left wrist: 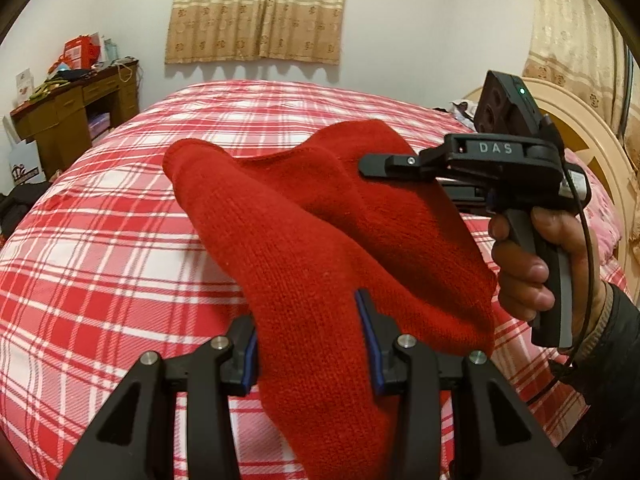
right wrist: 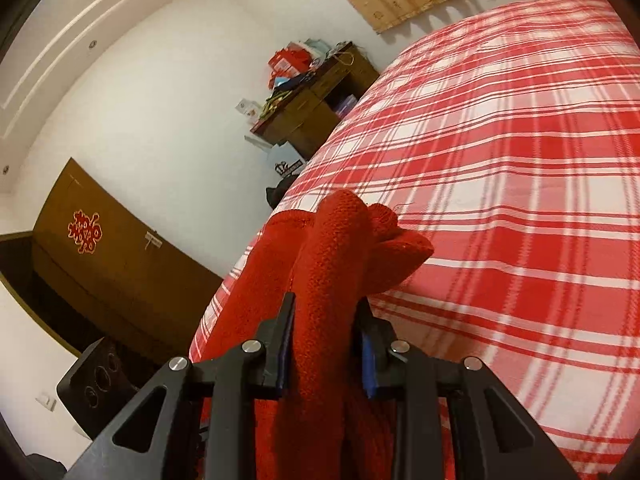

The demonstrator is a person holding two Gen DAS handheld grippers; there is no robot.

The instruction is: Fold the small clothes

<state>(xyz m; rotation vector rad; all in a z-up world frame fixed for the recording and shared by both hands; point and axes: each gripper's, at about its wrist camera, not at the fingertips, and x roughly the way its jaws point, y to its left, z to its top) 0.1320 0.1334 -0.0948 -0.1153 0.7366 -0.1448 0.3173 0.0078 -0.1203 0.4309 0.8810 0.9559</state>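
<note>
**One red knit, two grippers, above a checked bed**

Left wrist view: one red knitted garment (left wrist: 320,248) hangs above the plaid bedspread (left wrist: 100,248), its long axis running from the left gripper (left wrist: 308,340), whose jaws pinch a bunched fold, up and away to the right gripper (left wrist: 372,168), held by a hand (left wrist: 536,264).

Right wrist view: the right gripper (right wrist: 326,344) pinches a roll of the garment (right wrist: 332,264), which points away from the camera over the bedspread (right wrist: 500,200).

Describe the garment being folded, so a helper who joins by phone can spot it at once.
Start at the bed with the red-and-white plaid cover. Above it, the red knitted garment is clamped in the left hand-held gripper and the right hand-held gripper. It is the only plain, unpatterned red fabric, lifted off the checks.
</note>
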